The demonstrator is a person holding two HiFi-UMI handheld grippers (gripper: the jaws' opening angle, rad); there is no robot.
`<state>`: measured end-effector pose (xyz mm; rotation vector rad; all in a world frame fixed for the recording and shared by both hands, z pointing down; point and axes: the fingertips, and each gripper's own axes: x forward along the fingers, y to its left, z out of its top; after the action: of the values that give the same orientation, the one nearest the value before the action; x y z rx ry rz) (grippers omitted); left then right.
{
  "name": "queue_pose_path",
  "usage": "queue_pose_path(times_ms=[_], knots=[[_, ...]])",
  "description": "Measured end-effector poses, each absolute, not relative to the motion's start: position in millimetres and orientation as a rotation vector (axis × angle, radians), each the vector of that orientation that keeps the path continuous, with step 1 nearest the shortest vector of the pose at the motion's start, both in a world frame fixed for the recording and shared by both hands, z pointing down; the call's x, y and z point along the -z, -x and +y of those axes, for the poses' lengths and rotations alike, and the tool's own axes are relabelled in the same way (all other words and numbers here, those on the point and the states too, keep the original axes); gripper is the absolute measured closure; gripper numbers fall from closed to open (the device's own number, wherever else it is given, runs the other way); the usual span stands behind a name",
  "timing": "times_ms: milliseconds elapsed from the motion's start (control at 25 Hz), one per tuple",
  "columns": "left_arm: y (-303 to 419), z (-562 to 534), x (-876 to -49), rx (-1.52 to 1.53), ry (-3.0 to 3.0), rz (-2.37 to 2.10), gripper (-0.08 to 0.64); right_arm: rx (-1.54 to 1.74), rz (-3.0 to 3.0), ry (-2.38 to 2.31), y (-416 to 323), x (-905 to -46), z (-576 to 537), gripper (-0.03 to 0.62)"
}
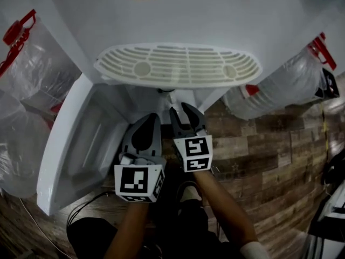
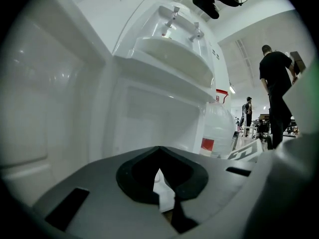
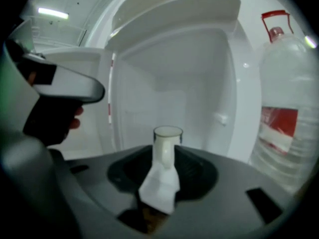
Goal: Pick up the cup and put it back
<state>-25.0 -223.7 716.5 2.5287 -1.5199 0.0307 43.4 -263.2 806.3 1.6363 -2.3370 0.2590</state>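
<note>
Right gripper [image 3: 164,149], jaws apart, near white cup [image 3: 168,135]

The left gripper [image 1: 150,117] and right gripper [image 1: 182,111] are grey shells with black-lined jaws, each bearing a white cube [image 1: 139,181] of black square markers; white sleeve [image 1: 254,250]

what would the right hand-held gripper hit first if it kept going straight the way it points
The cup, standing in the dispenser's open compartment, dead ahead of the right hand-held gripper's open jaws. Its distance is unclear, but it looks close.
</note>
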Motion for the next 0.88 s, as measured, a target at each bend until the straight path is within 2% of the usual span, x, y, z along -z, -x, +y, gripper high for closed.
queue_pose_path(times_ms=[240,880], knots=[[24,-220,-721,-0.075,-2.540,-1.507,0.554,-0.310,-2.309,-1.648,-38,-833,-279,0.428],[27,-228,-747,-0.121,-2.512,-1.514,0.554,-0.310,-2.284,-1.620,-34,-853,-303,0.428]])
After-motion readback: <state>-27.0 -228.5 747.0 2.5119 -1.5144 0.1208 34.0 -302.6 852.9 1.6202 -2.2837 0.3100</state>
